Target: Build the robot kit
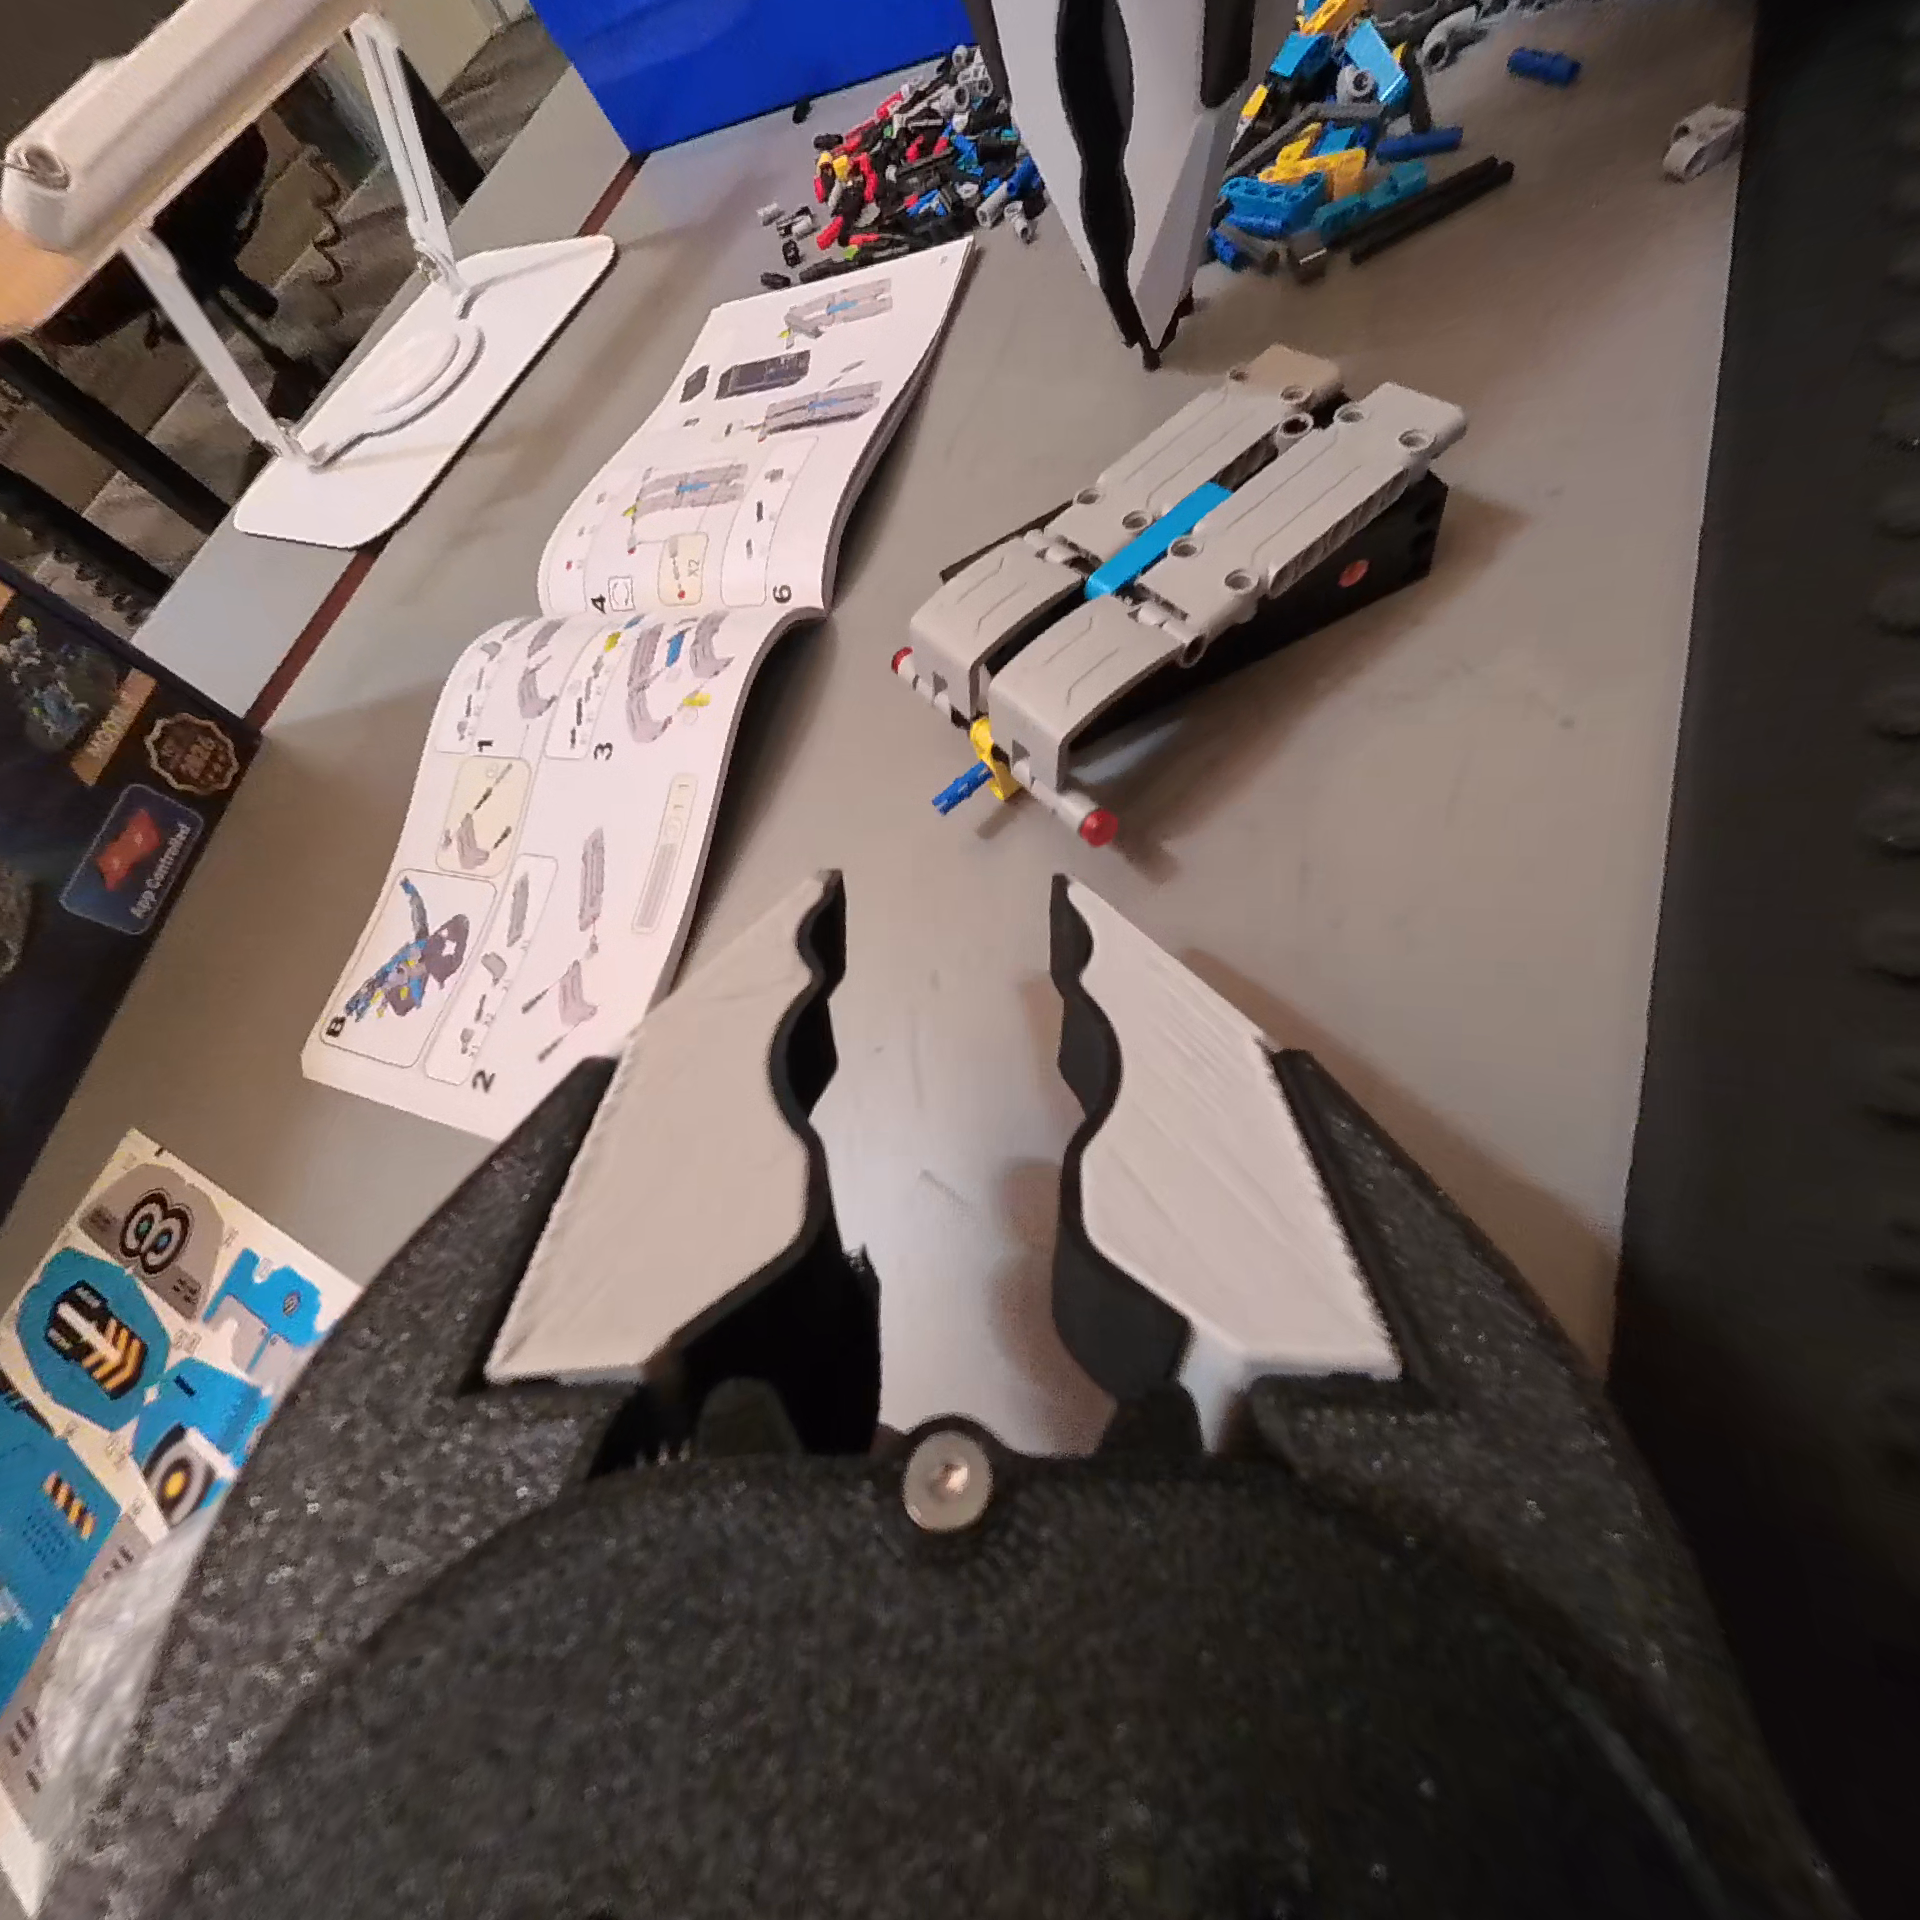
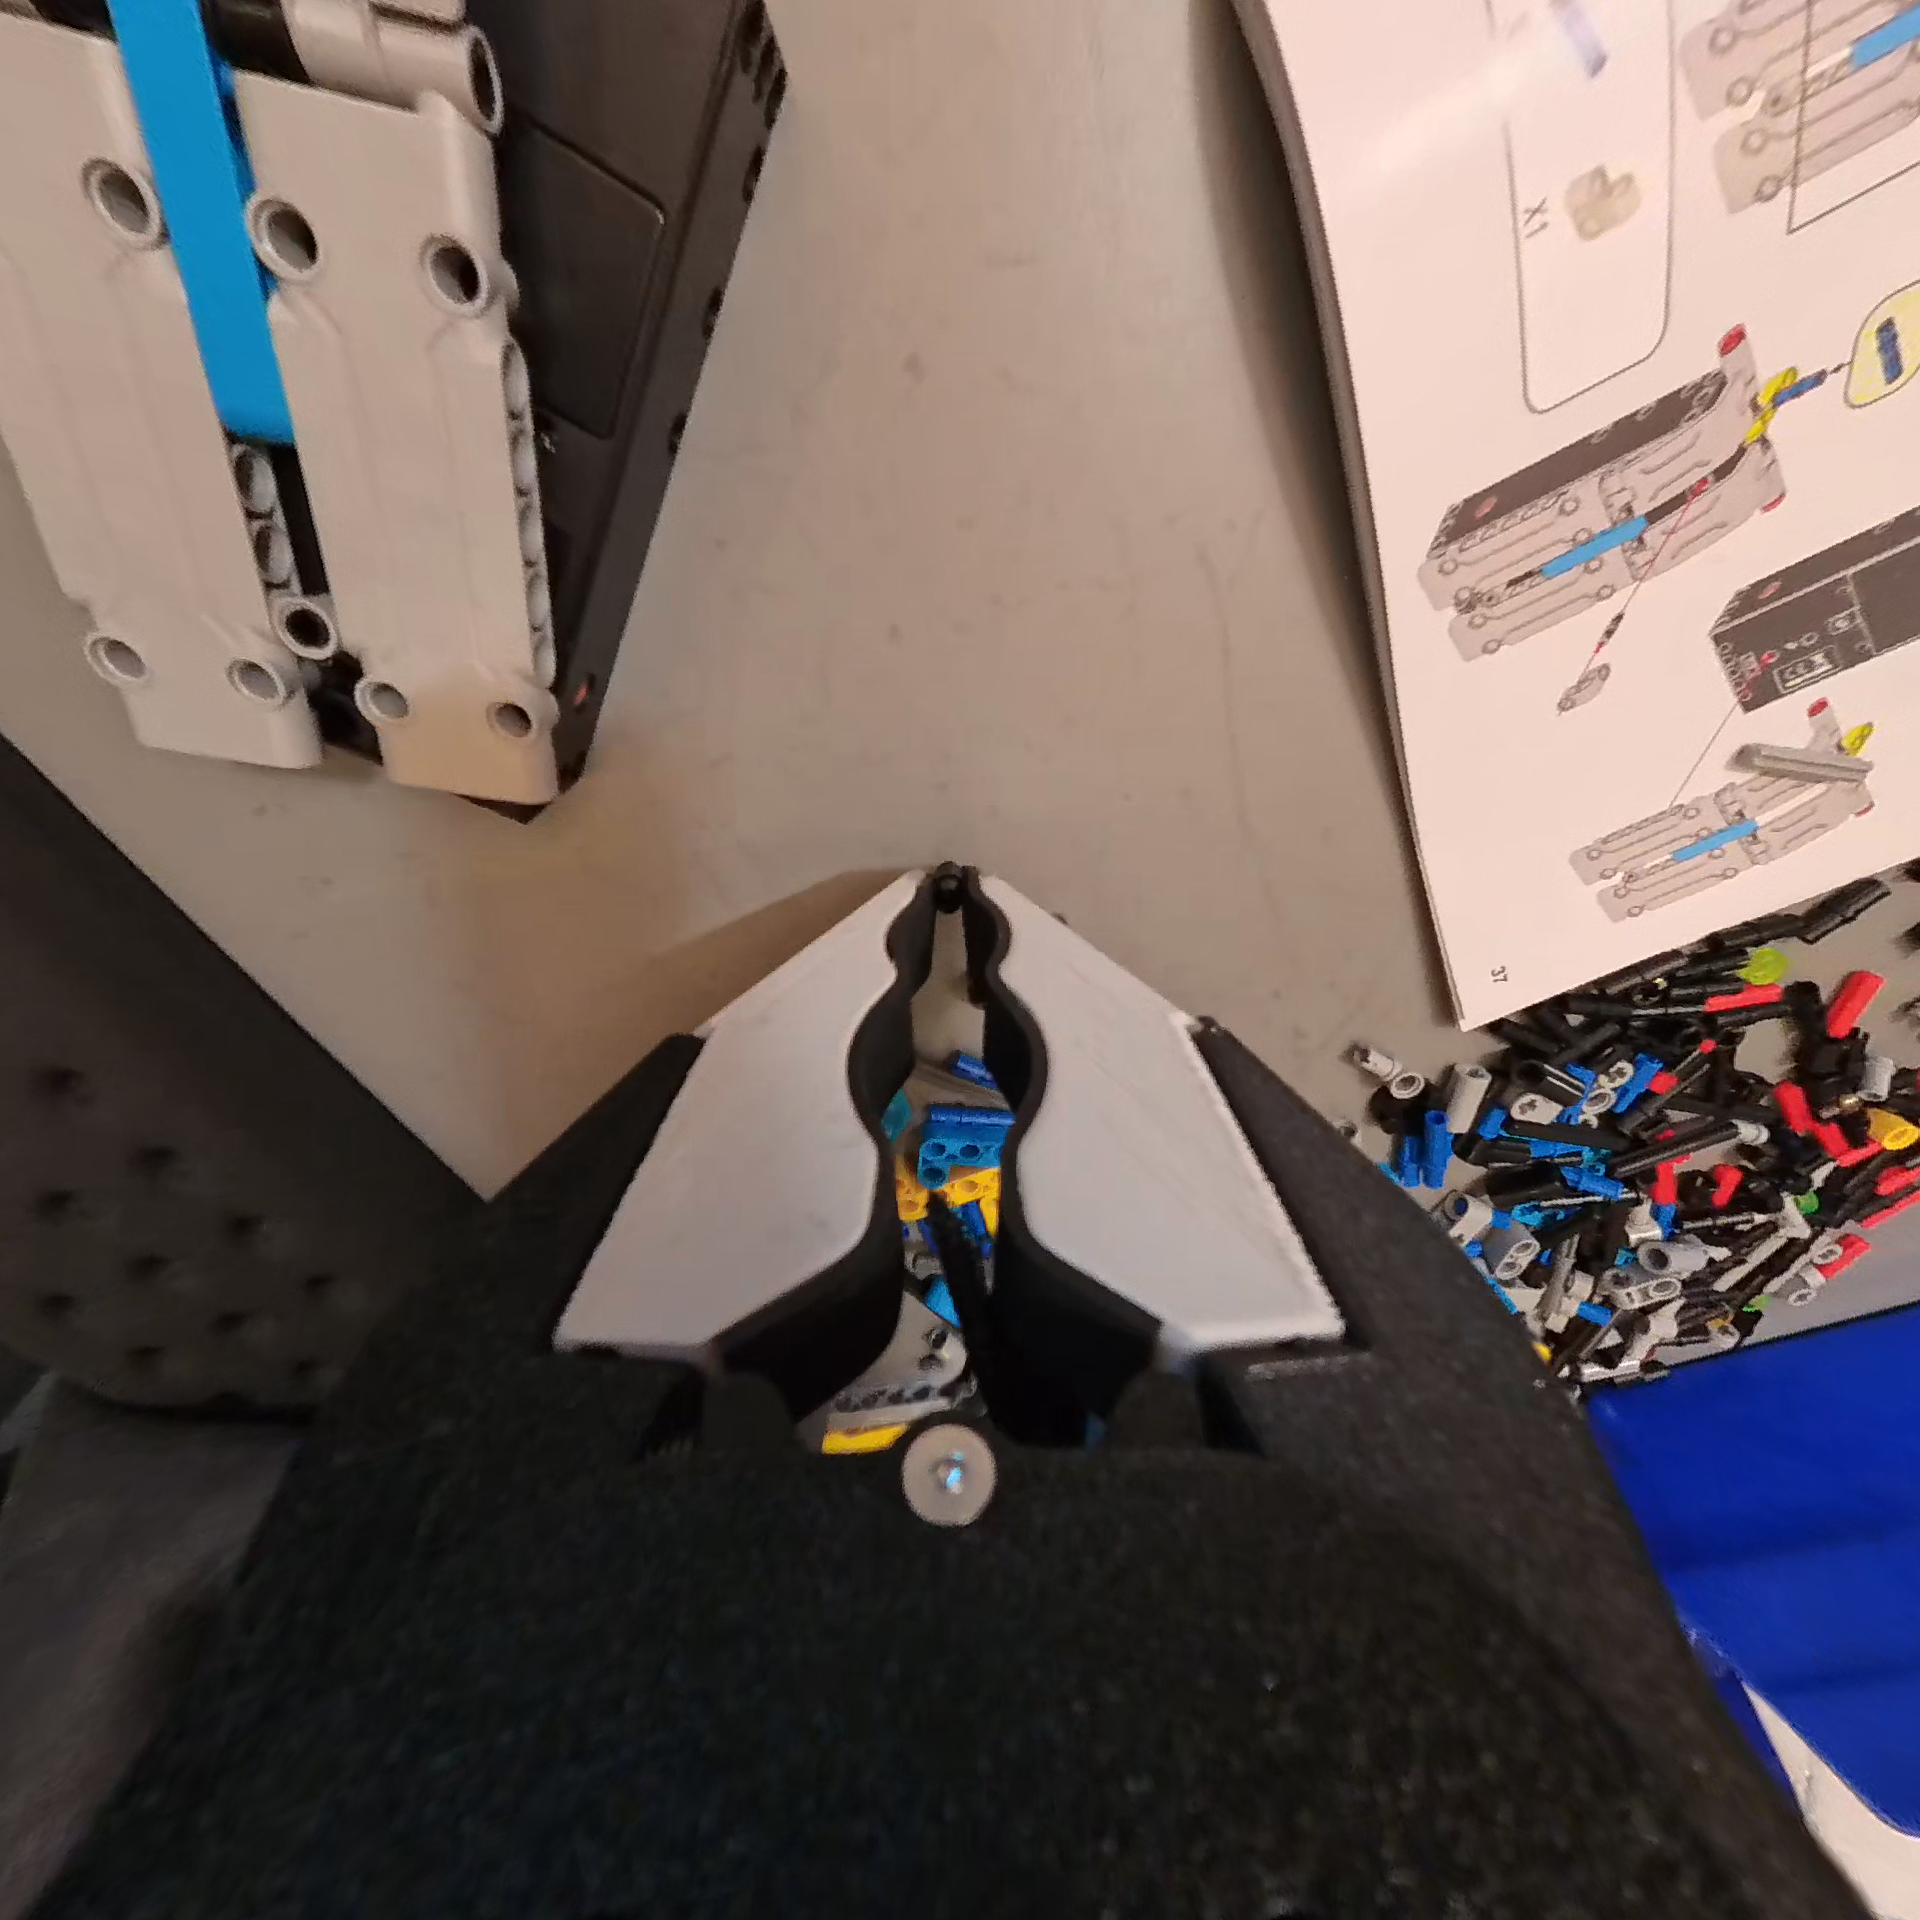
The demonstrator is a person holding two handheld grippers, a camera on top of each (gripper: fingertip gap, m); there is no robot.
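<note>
Print on booklet [image 1: 644, 665] — box [image 1: 94, 821]

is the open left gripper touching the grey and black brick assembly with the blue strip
Apart. The left wrist view shows bare grey table between the left gripper and the assembly.

- Left wrist cam: sits low behind left gripper [image 1: 945, 914], looks fwd across grey table [image 1: 1351, 935], oblique angle, mid distance.
- Right wrist cam: above right gripper [image 2: 948, 883], faces almost straight down, close to tabletop.
- Shared: grey-and-black brick assembly [image 1: 1174, 582] [image 2: 312, 395], open instruction booklet [image 1: 644, 665] [image 2: 1621, 468], loose small-parts pile [image 1: 914, 156] [image 2: 1683, 1153].
</note>
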